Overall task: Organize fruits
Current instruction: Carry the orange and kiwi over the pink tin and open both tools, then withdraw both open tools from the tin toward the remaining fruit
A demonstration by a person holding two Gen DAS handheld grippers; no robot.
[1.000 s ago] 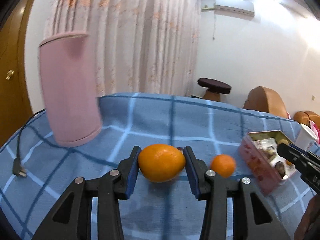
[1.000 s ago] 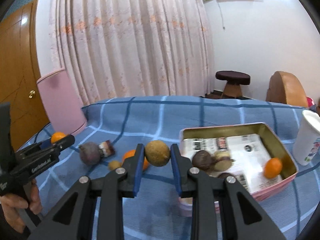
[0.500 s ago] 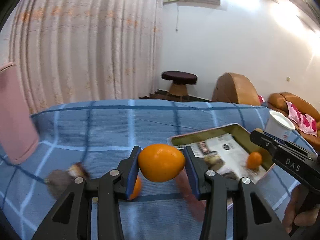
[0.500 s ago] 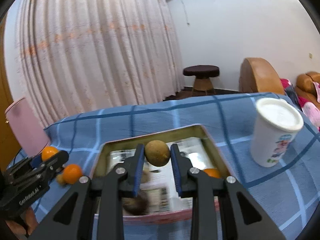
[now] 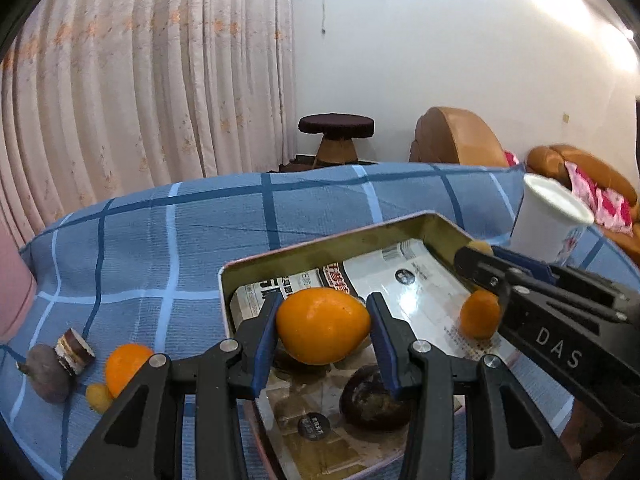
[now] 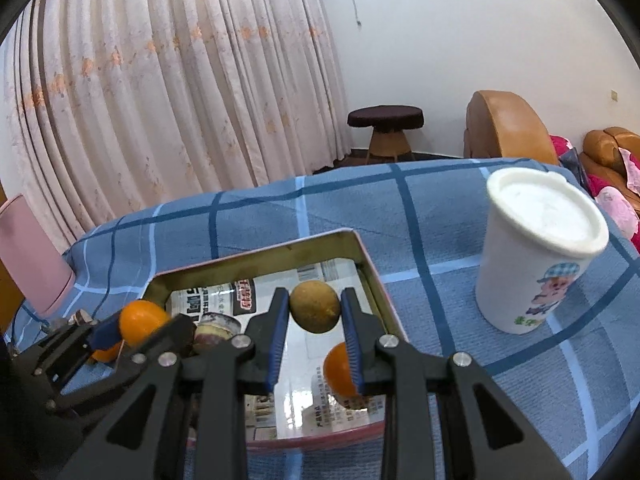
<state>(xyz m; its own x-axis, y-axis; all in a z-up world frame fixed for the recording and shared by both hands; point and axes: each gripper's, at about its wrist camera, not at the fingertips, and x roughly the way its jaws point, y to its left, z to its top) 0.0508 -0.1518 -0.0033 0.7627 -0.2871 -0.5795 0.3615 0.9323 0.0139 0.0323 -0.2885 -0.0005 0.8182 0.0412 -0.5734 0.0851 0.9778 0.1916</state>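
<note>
Moved: both grippers have swung from the open cloth to above the tin since a second ago, each with the same fruit in its grip.
Left gripper (image 5: 323, 326): clamped on an orange (image 5: 322, 325), blue pads pressing its two sides; the fruit hangs over the near left part of the tin.
Right gripper (image 6: 315, 312): closed on a small brown fruit (image 6: 315, 311), held between the pad tips over the far right part of the tin.
Tin (image 5: 320, 246): paper-lined, on the blue checked cloth (image 5: 160, 240); a small orange (image 5: 479, 314) lies inside near the right wall, a dark round fruit (image 5: 370, 396) near the front, under the left gripper.
Loose fruit: another orange (image 5: 125, 367), a tiny yellow fruit (image 5: 98, 396) touching it, and a purple fruit (image 5: 46, 372) lie on the cloth left of the tin.
Cup (image 6: 536, 252): white, lidded, upright on the cloth right of the tin, apart from it.
</note>
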